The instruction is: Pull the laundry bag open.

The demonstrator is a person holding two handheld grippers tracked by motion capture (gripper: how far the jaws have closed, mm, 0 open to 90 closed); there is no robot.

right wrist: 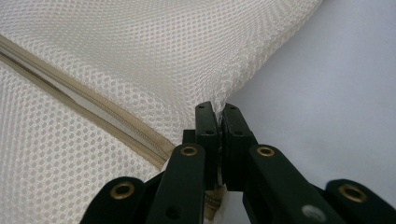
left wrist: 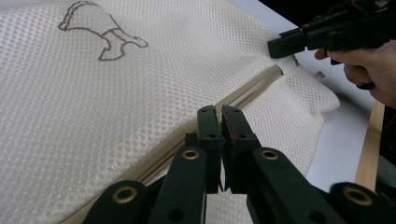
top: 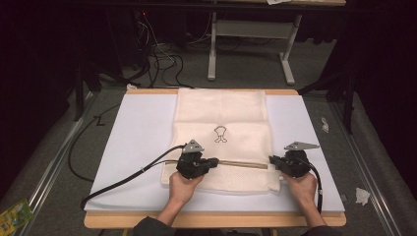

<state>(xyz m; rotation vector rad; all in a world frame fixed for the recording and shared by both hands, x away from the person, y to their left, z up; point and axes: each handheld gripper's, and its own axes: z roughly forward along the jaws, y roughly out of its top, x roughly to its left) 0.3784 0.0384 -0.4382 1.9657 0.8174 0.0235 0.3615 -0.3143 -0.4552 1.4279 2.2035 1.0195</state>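
A mesh bag lies flat at the middle of the tabletop, its zipper running across near the front edge. The left gripper sits at the zipper's left part, the right gripper at the bag's right edge.

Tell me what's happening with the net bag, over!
Left gripper shut at the zipper. Right gripper shut on the mesh bag, pinching its edge. Nothing in the way, over.
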